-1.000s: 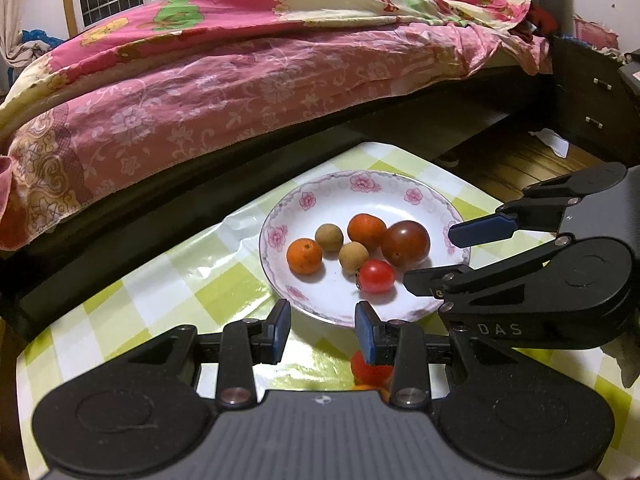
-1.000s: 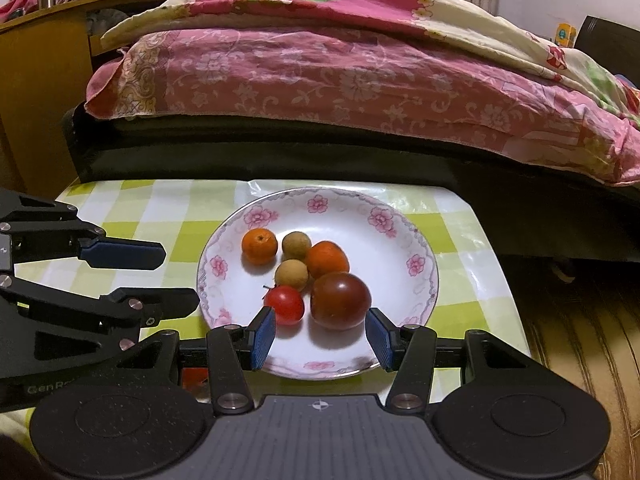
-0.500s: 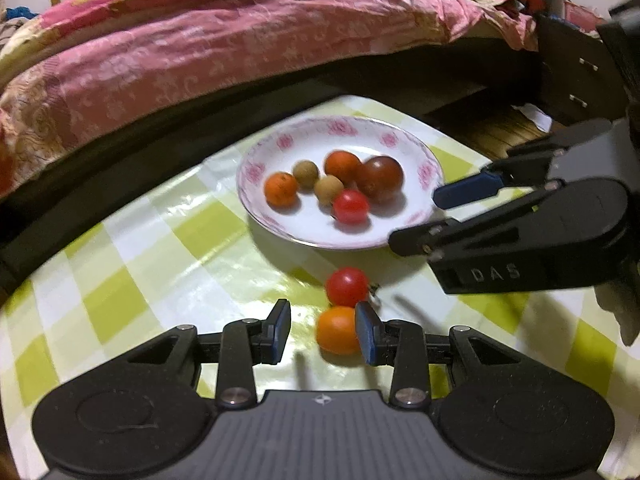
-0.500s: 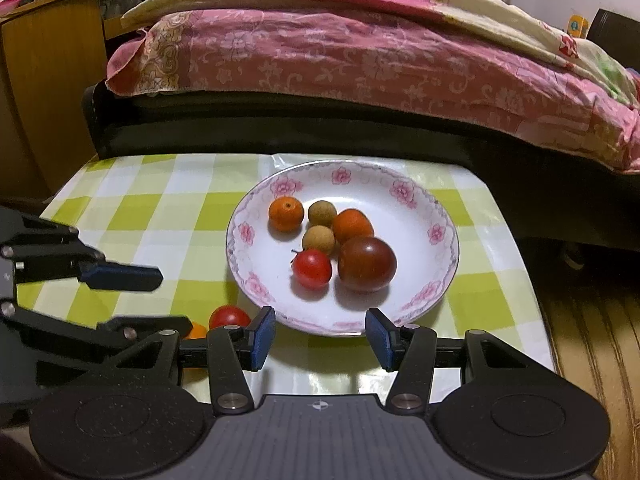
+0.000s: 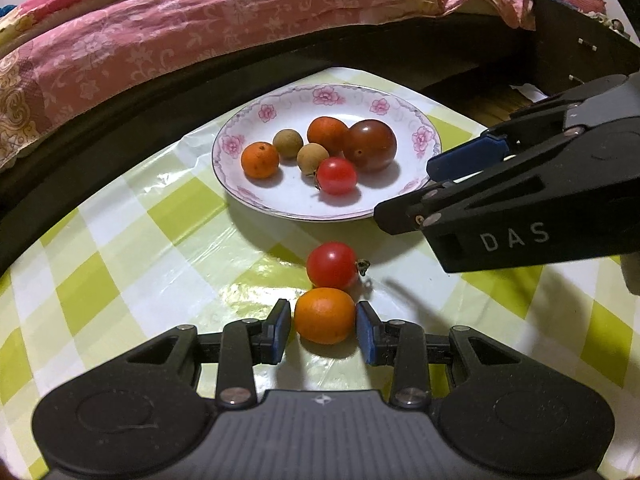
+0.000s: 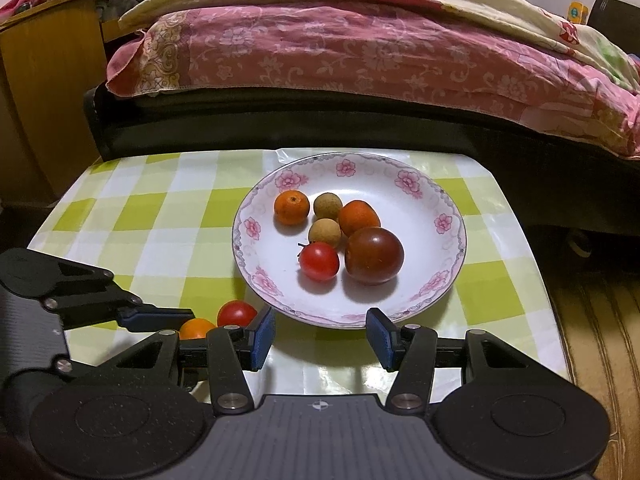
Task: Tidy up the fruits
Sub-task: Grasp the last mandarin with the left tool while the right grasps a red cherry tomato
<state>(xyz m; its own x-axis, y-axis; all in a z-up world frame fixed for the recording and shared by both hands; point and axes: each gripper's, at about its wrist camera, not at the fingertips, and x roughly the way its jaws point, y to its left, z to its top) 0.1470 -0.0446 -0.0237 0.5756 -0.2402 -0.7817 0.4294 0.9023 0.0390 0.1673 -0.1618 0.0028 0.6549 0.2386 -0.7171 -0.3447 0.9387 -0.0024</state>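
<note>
A white floral plate (image 5: 384,204) (image 6: 448,280) holds several small fruits: a dark tomato (image 5: 374,145), a cherry tomato (image 5: 337,176), two oranges and two longans. On the checked cloth in front of the plate lie a cherry tomato (image 5: 332,265) (image 6: 236,313) and a small orange (image 5: 325,315) (image 6: 195,328). My left gripper (image 5: 324,330) has its jaws on both sides of the small orange, the right pad touching it, a narrow gap at the left. My right gripper (image 6: 320,336) is open and empty at the plate's near rim; it also shows in the left wrist view (image 5: 440,184).
The small table with the green-white checked cloth (image 6: 152,216) stands against a bed with a pink floral quilt (image 6: 360,52). A wooden cabinet (image 6: 44,80) is at the left. The table's right edge drops to a wooden floor (image 6: 592,320).
Both grippers have pulled back from the plate toward the table's near side. The left gripper has lowered around the small orange, and its jaws now bracket it.
</note>
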